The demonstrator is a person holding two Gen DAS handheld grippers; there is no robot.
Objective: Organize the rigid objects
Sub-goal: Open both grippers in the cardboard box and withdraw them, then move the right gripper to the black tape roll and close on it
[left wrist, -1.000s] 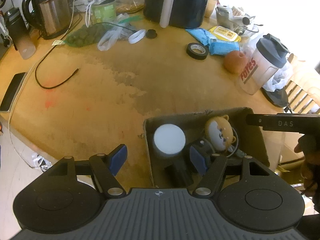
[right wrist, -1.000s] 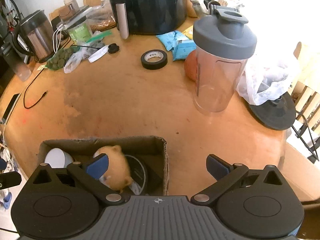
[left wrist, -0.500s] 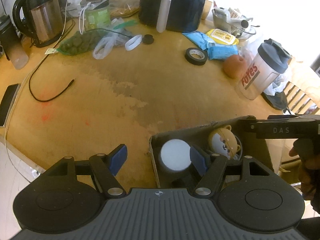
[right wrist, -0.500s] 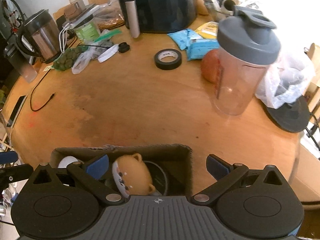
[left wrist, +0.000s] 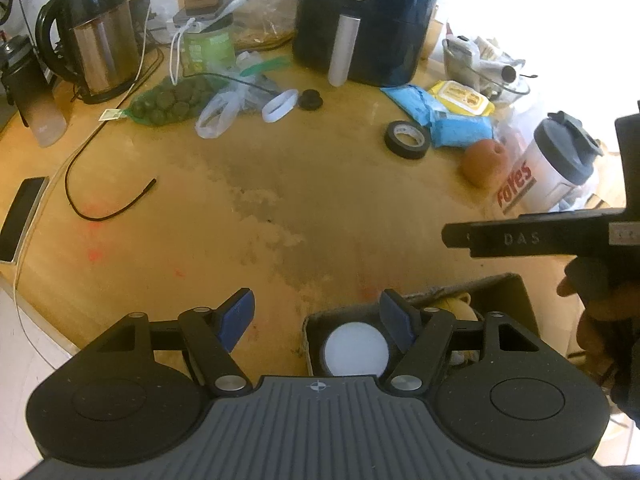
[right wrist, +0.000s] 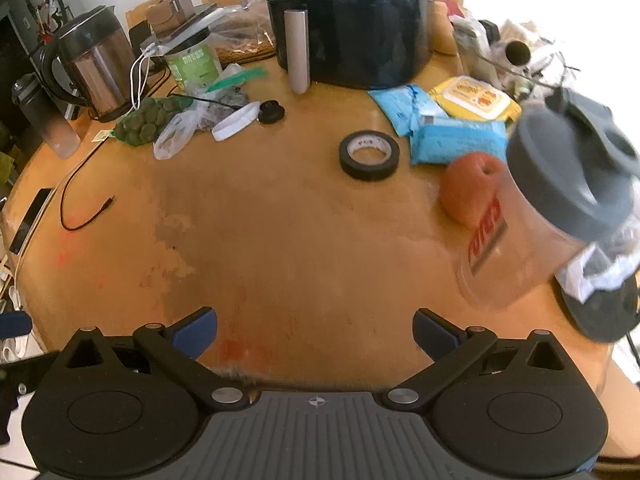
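Two sets of tongs hang over the round wooden worktop (right wrist: 304,240), both spread wide with nothing between their pads. The left tongs (left wrist: 316,316) sit above a dark cardboard box (left wrist: 516,300) at the near edge, open side up, holding an upright white-topped cylinder (left wrist: 356,354) and a yellow toy, mostly hidden. The right tongs (right wrist: 316,332) face a black tape roll (right wrist: 369,154), lying flat, and a blurred grey-lidded shaker bottle (right wrist: 532,216).

Black tape roll (right wrist: 369,154), blue packets (right wrist: 456,140), grey-lidded shaker (right wrist: 552,208) lettered red, and a stained yellow-brown table (right wrist: 280,220).
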